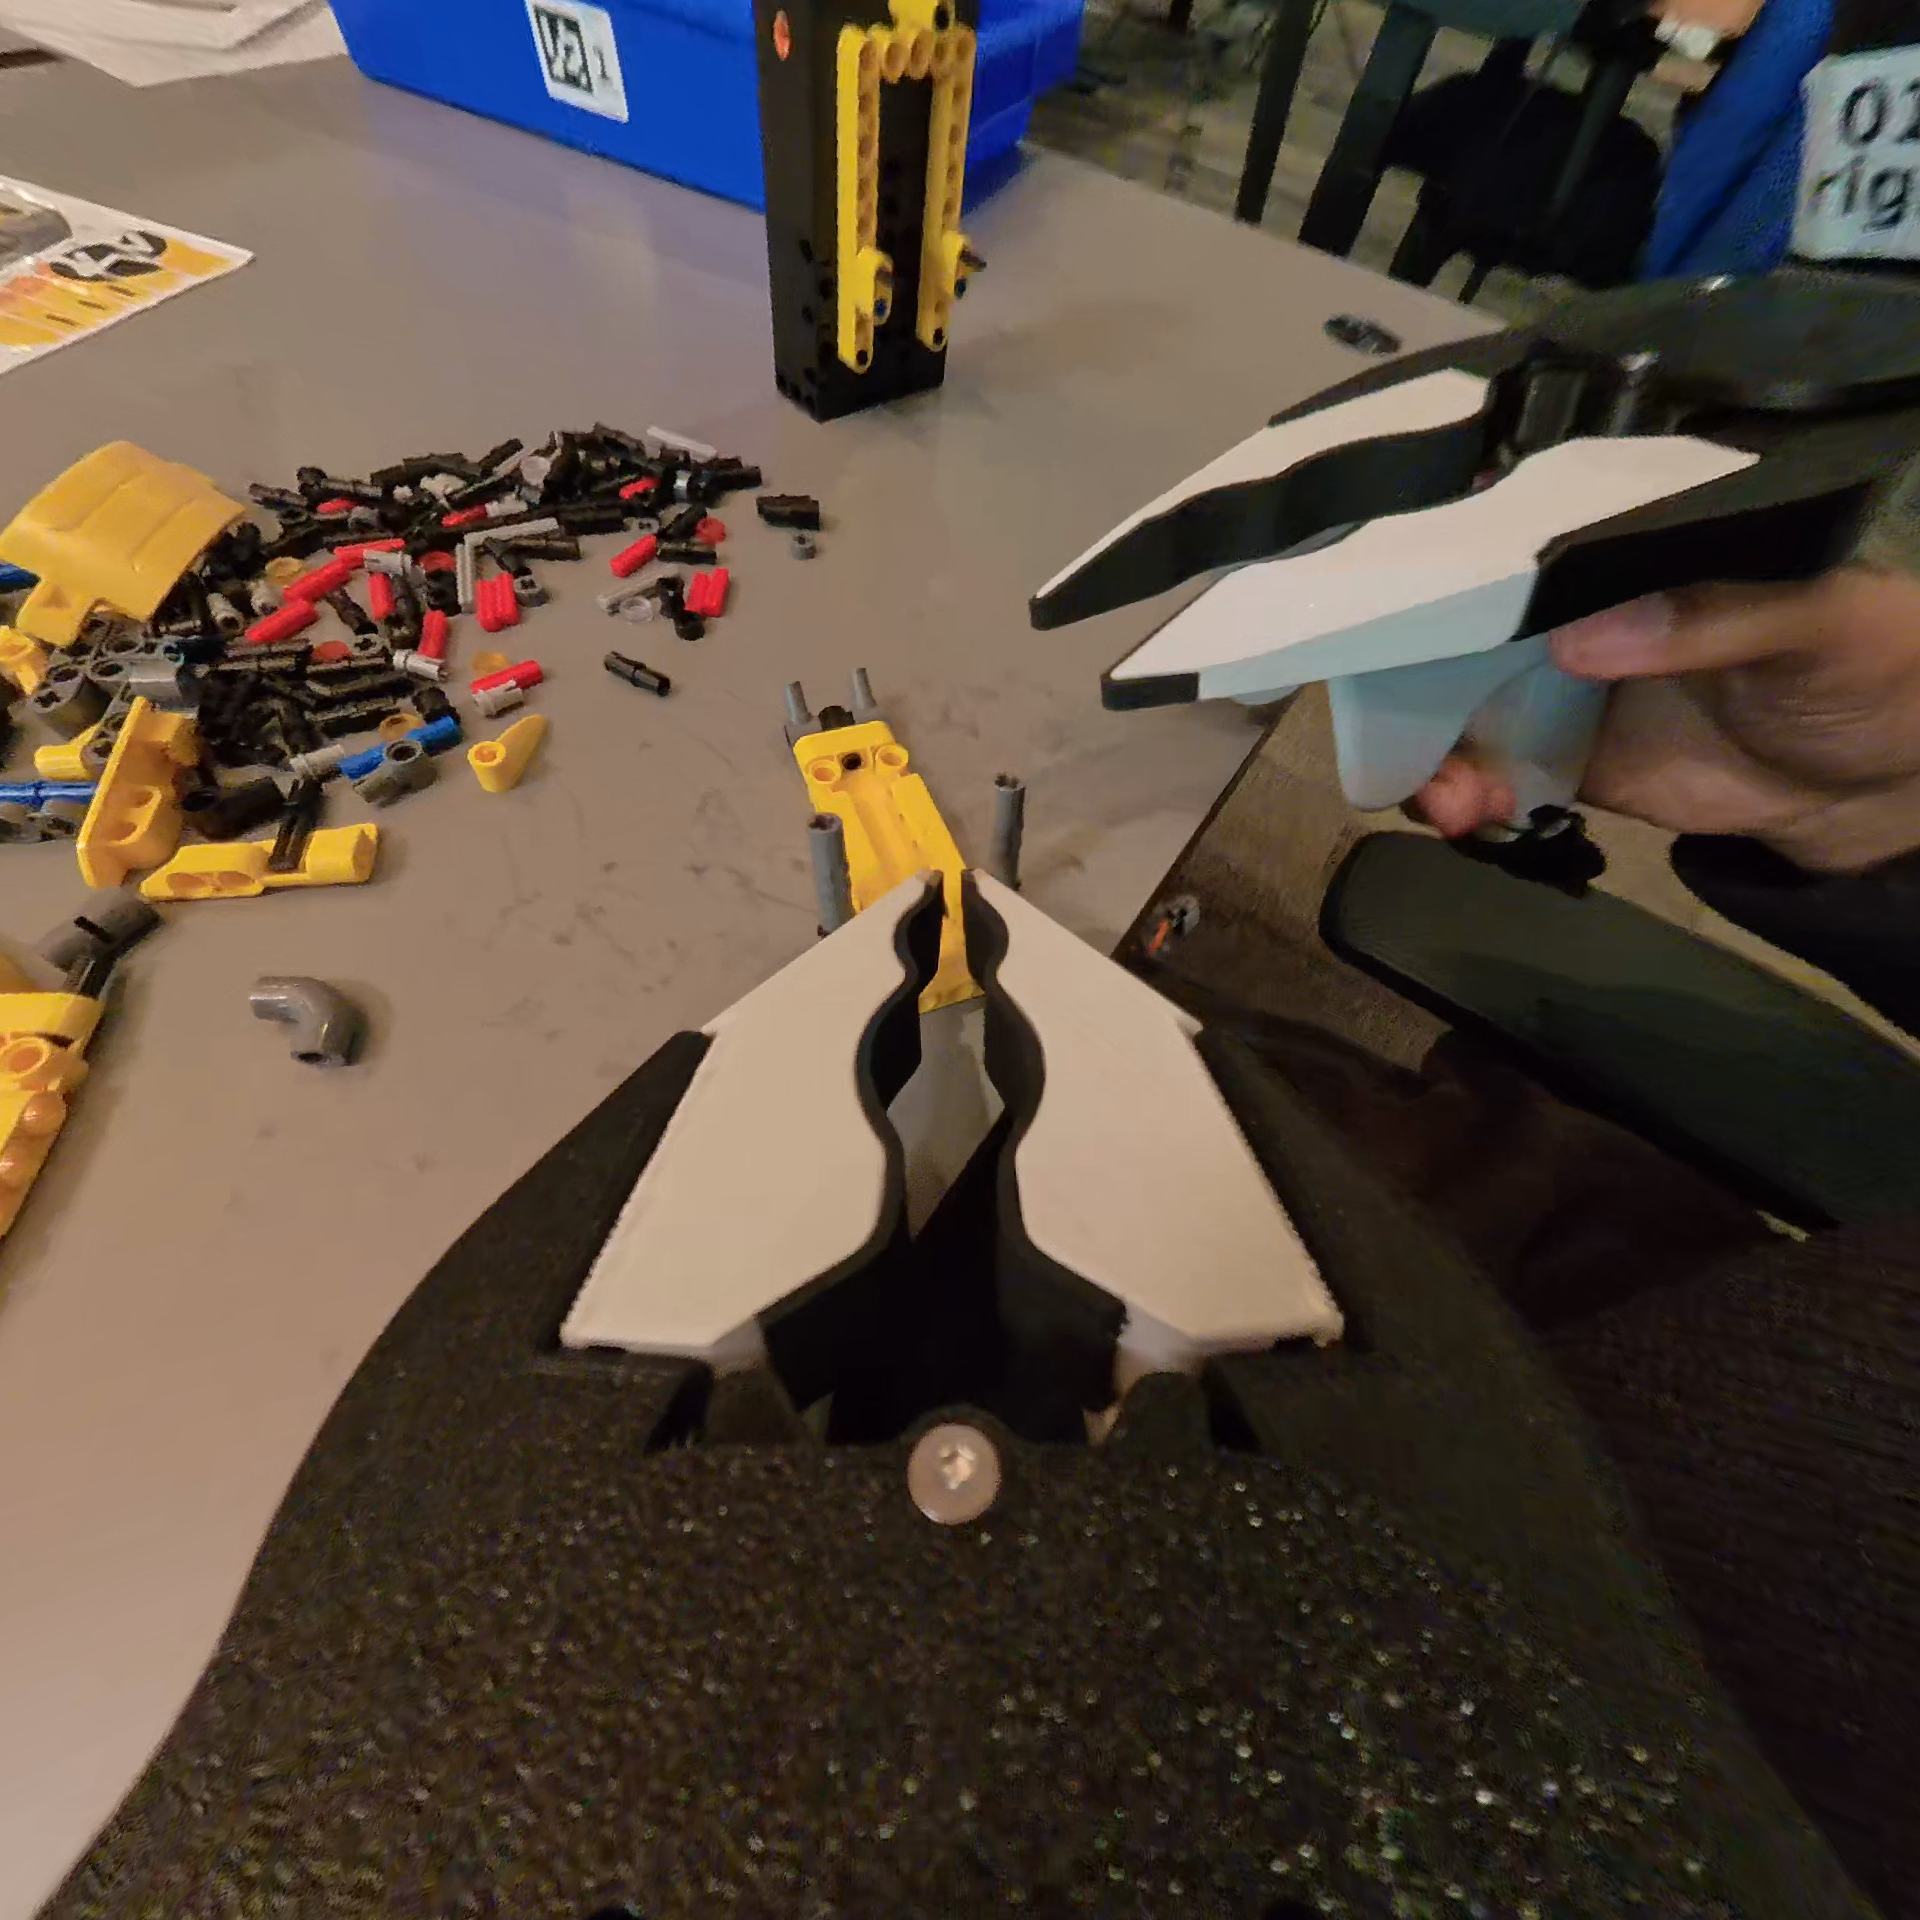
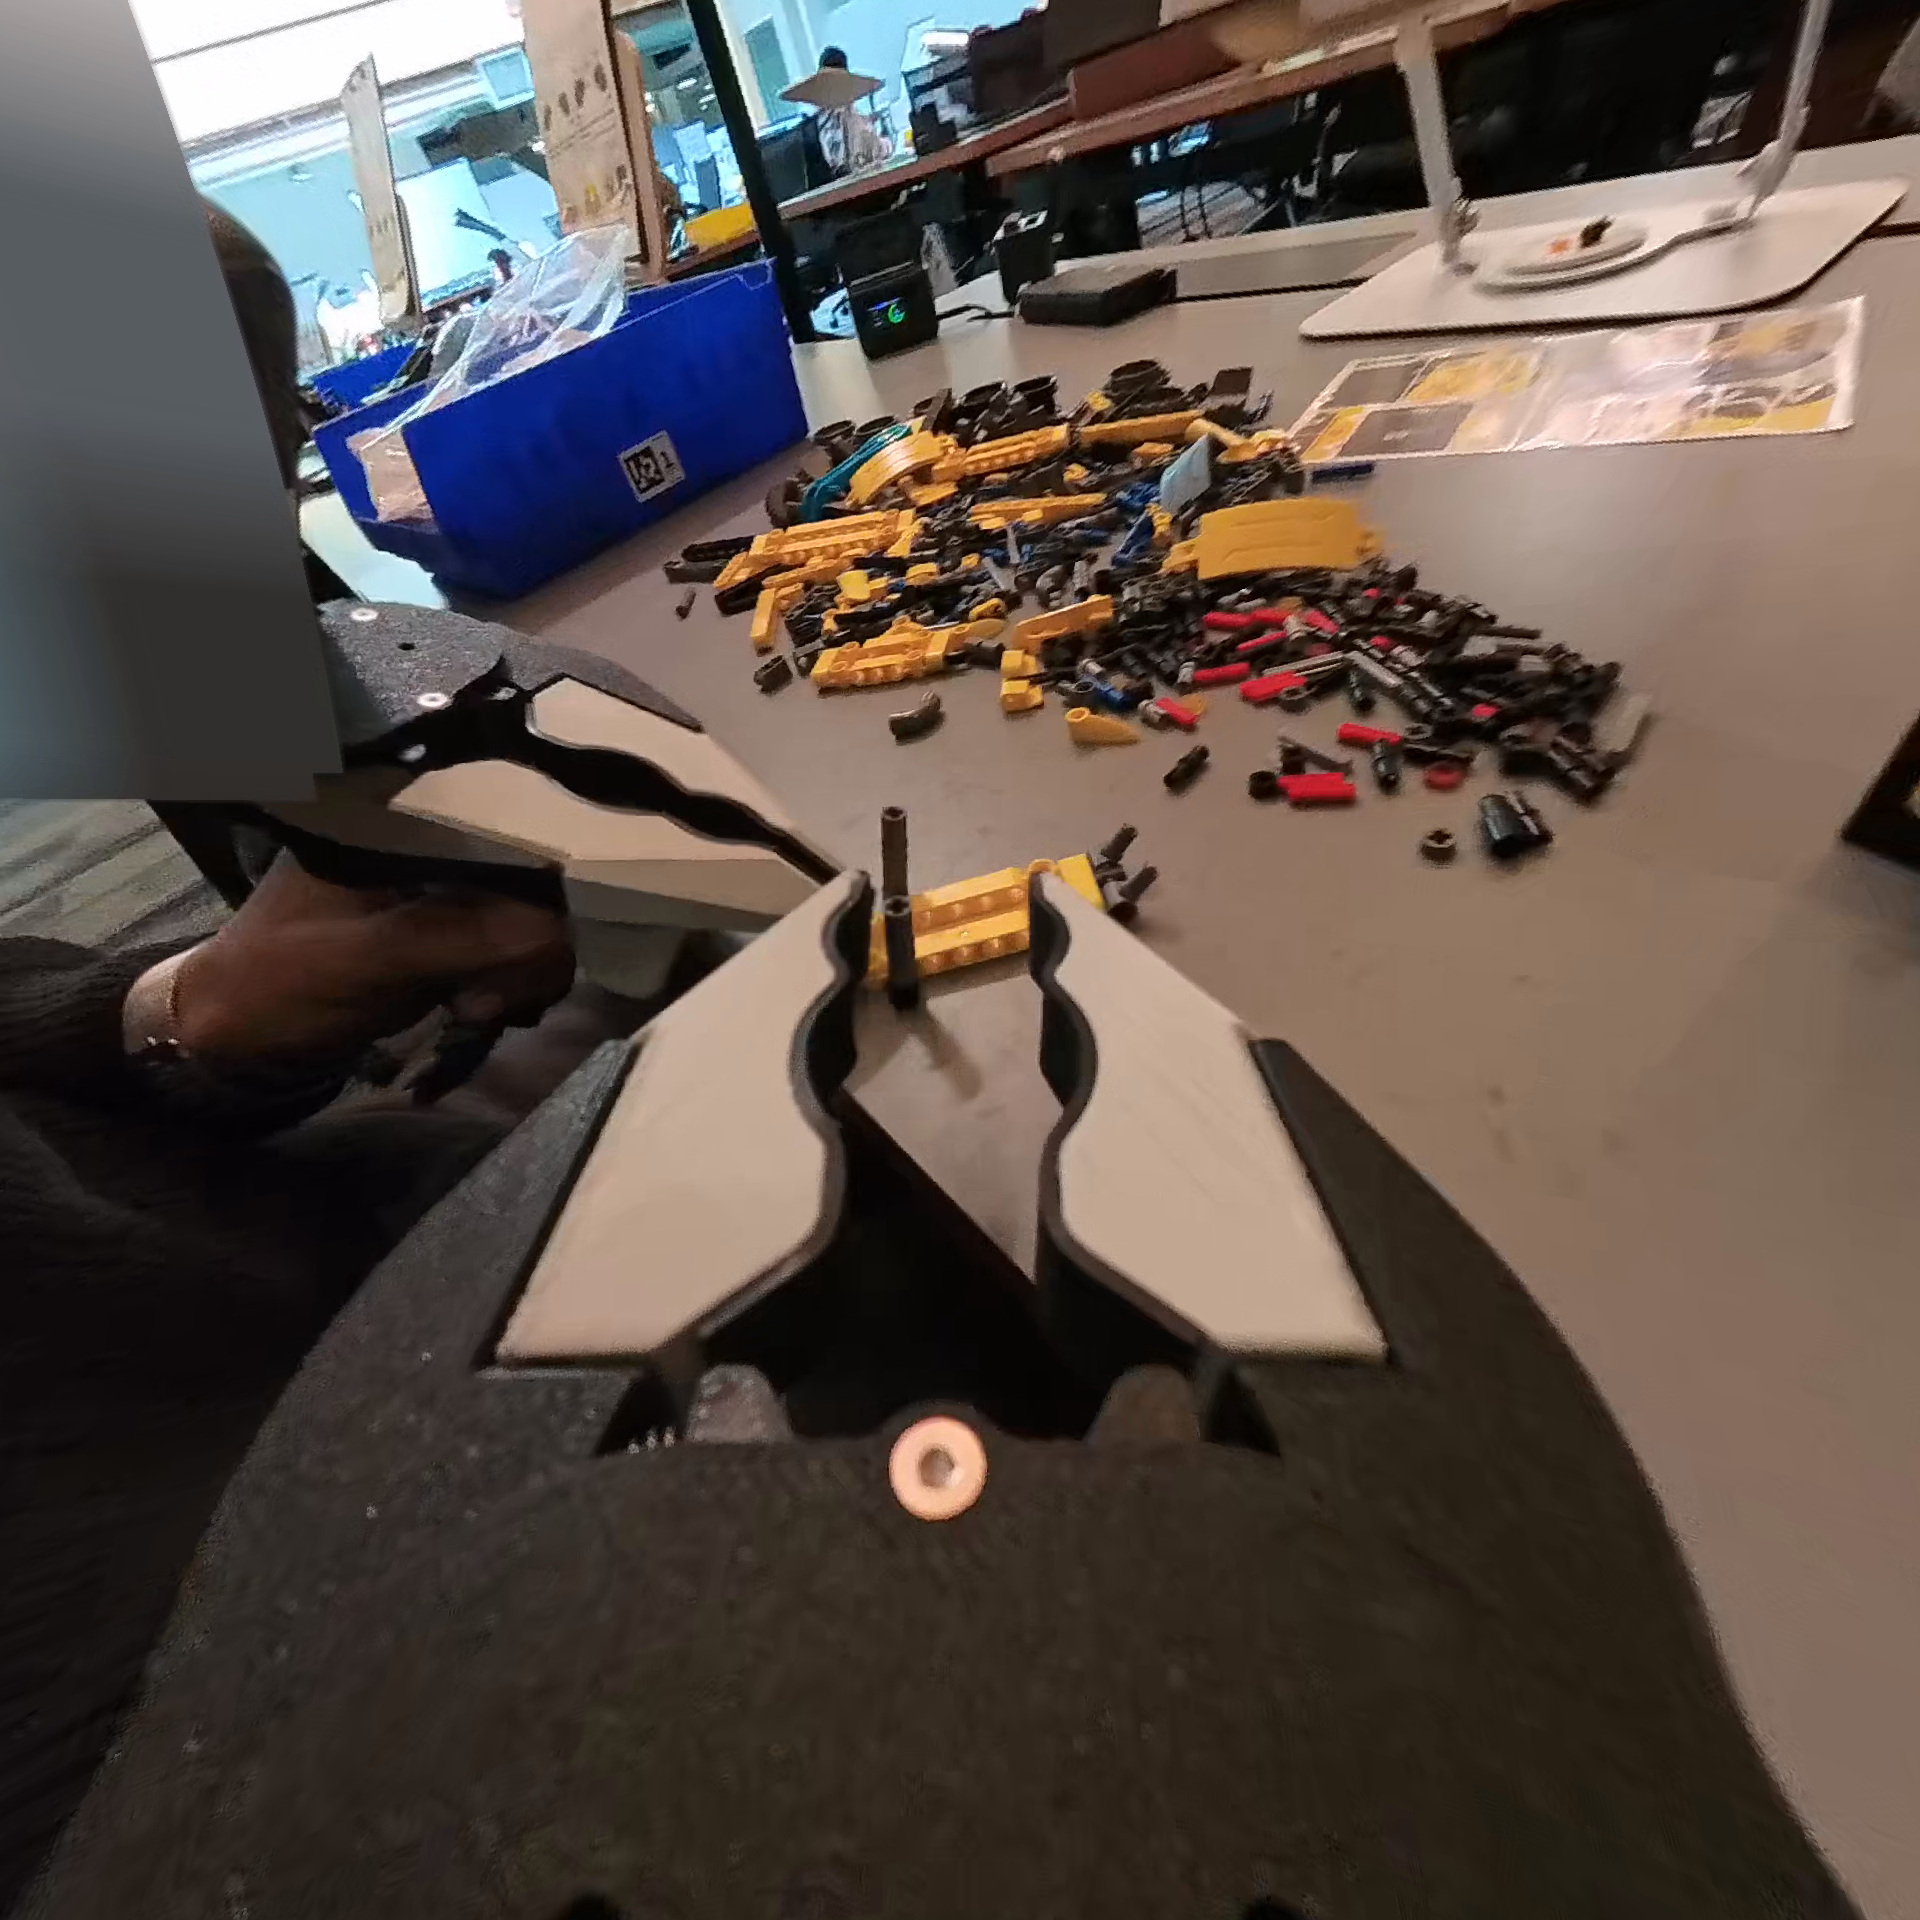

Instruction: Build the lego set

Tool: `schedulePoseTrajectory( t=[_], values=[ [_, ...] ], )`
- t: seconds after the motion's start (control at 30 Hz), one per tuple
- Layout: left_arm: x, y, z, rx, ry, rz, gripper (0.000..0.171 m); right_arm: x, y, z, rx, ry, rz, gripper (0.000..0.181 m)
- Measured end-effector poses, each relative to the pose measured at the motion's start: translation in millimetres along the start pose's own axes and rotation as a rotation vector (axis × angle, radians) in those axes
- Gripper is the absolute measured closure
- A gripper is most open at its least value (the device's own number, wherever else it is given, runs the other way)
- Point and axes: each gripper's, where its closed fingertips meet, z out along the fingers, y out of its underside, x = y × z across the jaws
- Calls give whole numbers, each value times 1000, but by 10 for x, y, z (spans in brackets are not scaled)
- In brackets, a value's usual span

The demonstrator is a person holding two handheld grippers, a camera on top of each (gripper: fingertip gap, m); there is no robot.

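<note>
L gripper (image 1: 951,883) on yellow pegged beam (image 1: 894,821)

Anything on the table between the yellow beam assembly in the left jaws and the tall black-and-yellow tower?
Nothing: bare grey table between yellow beam assembly and tower, per the left wrist view.

Your left tool (image 1: 951,883) has a grainy black plastic body, two pale grey fingers (image 1: 790,1122) with wavy black inner edges, and one silver screw (image 1: 954,1473) at its centre. Your right tool (image 2: 948,883) matches it. Your sleeve (image 2: 62,1018) is black knit.
</note>
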Motion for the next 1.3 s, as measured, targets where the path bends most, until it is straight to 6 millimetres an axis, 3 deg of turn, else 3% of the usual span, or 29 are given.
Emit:
schedulePoseTrajectory(
  t=[0.27, 0.4, 0.57, 0.83, 1.13, 1.3],
  values=[
    [-43, 84, 53, -120, -57, 43, 171, -101, 152, 180, -112, -23, -67, 159],
    [-45, 97, 70, -146, -57, 32, 171, -104, 191, 241, -143, -37, -32, 174],
    [-44, 102, 69, -159, -25, -1, 171, -87, 192, 254, -157, -49, 59, 175],
    [-47, 102, 69, -156, -35, 10, 171, -36, 198, 264, -177, -13, 115, 175],
    [-47, 99, 68, -150, -41, 17, 171, -10, 201, 241, -176, 27, 51, 173],
    [-47, 85, 64, -130, -49, 25, 171, 36, 70, 149, -108, 23, 65, 152]
  ],
)
